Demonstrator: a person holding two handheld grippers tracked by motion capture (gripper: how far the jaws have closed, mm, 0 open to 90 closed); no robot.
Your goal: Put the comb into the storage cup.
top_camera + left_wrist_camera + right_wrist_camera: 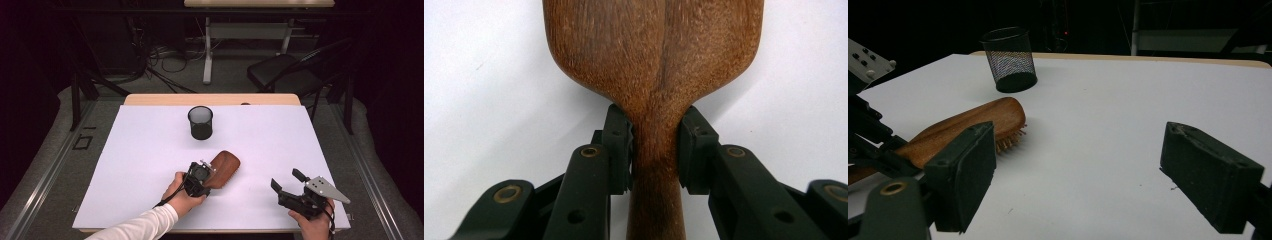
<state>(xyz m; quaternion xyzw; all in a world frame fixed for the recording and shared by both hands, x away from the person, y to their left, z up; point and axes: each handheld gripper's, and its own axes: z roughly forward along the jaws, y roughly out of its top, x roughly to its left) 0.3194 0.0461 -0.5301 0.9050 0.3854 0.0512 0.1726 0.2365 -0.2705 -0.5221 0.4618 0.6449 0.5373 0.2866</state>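
Between the pads of the left gripper (655,150) sits the neck of the wooden hairbrush (654,65), both pads pressed against it, bristles down on the white sheet (150,150). Off to its right, well apart, the right gripper (1078,180) hangs wide open over bare sheet, and the black mesh cup (200,122) stands upright beyond the brush.
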